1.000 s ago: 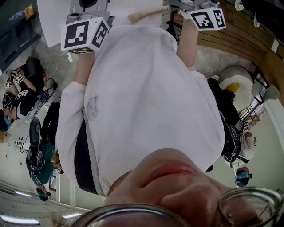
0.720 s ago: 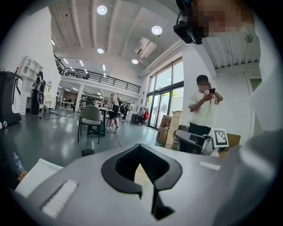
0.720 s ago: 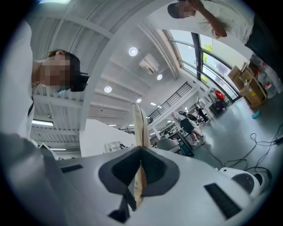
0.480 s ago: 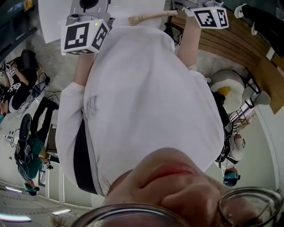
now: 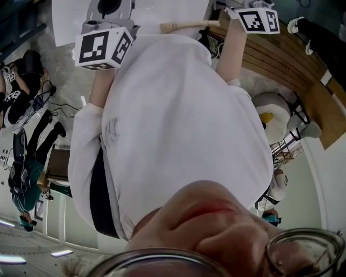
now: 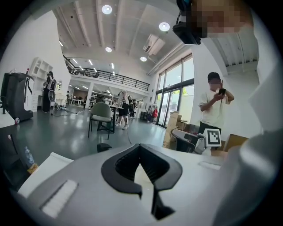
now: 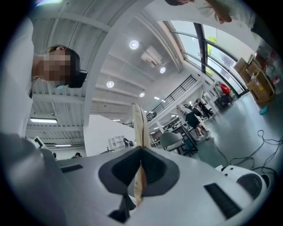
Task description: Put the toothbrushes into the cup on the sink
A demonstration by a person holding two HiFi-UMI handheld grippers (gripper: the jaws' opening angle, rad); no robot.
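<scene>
A pale wooden toothbrush (image 7: pixel 138 132) stands up between the jaws of my right gripper (image 7: pixel 140 151), which is shut on it. In the head view the toothbrush (image 5: pixel 186 25) lies nearly level at the top, beside the right gripper's marker cube (image 5: pixel 258 20). My left gripper (image 6: pixel 140 146) has its black jaws meeting at the tips, and nothing sticks out past them. Its marker cube (image 5: pixel 102 47) shows at the upper left of the head view. Both grippers point out into the hall. No cup or sink is in any view.
The person's white shirt (image 5: pixel 178 124) fills most of the head view. A white surface (image 5: pixel 157 8) lies past the grippers and a wooden bench (image 5: pixel 286 59) runs along the right. A person with a phone (image 6: pixel 214 106), a green chair (image 6: pixel 101 115) and cardboard boxes (image 6: pixel 174 128) stand ahead.
The toothbrush has swung from tilted to nearly level and sits slightly lower in the head view. The floor and the people at the left have slid across the picture. Both marker cubes have barely shifted.
</scene>
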